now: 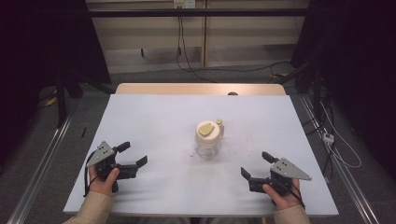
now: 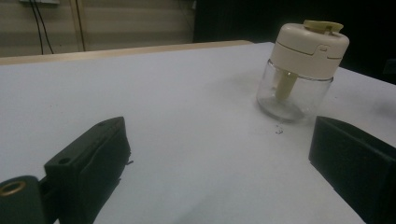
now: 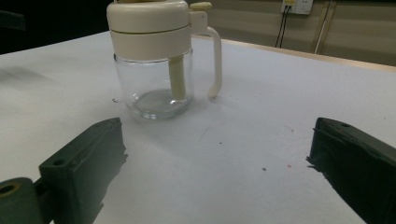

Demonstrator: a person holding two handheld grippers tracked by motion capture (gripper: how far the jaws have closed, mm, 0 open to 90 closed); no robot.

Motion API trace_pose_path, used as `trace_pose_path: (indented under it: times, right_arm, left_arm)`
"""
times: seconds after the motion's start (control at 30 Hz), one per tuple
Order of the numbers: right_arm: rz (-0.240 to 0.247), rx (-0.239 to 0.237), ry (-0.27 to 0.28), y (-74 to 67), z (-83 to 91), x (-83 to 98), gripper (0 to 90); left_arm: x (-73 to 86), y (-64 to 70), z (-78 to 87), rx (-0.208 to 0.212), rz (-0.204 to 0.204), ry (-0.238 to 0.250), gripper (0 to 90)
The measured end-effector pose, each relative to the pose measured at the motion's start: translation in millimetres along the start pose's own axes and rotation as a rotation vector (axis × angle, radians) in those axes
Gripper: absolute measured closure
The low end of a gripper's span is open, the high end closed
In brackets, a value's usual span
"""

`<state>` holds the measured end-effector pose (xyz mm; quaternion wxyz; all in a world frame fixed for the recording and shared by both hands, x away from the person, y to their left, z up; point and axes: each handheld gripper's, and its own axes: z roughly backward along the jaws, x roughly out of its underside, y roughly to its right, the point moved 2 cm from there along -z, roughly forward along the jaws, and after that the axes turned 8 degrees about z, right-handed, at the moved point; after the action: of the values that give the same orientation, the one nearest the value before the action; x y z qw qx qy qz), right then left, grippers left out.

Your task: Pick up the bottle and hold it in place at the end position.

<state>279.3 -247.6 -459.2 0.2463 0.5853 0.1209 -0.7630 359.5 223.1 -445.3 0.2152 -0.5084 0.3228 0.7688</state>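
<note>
A clear glass jar with a cream lid and handle [image 1: 208, 138] stands upright near the middle of the white table [image 1: 154, 116]. My left gripper [image 1: 132, 154] rests at the near left, jaws spread wide with nothing between them. My right gripper [image 1: 257, 164] sits at the near right, also open and empty. In the left gripper view the jar [image 2: 301, 70] stands ahead to the right, beyond the gripper [image 2: 219, 158]. The right gripper view has the jar [image 3: 159, 60] ahead to the left, handle toward the right, clear of the gripper [image 3: 217, 161].
A wooden table edge [image 1: 201, 88] runs behind the white surface. Cables [image 1: 187, 51] hang on the back wall and trail over the floor. Small specks [image 3: 264, 169] dot the tabletop near the jar.
</note>
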Motion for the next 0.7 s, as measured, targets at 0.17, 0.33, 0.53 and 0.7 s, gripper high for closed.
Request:
trace_pose_path:
  times: [0.17,0.33,0.53,0.7]
  right_arm:
    - [0.014,-0.009,0.0,-2.5,-2.9,-1.4,3.0]
    - [0.007,-0.004,0.0,-1.4,-7.0,-2.4,3.2]
    - [-0.006,-0.009,0.005,-1.3,-15.5,-5.5,3.5]
    - [0.009,-0.017,0.005,-4.9,-26.7,-11.1,3.5]
  left_arm:
    - [-0.5,0.1,0.0,-0.001,0.002,0.004,4.5]
    - [-0.8,0.4,-0.2,-0.003,0.001,0.007,4.6]
    - [-0.6,0.9,-0.3,-0.001,-0.006,0.0,4.6]
    - [-0.2,0.7,0.4,-0.002,-0.005,0.004,4.6]
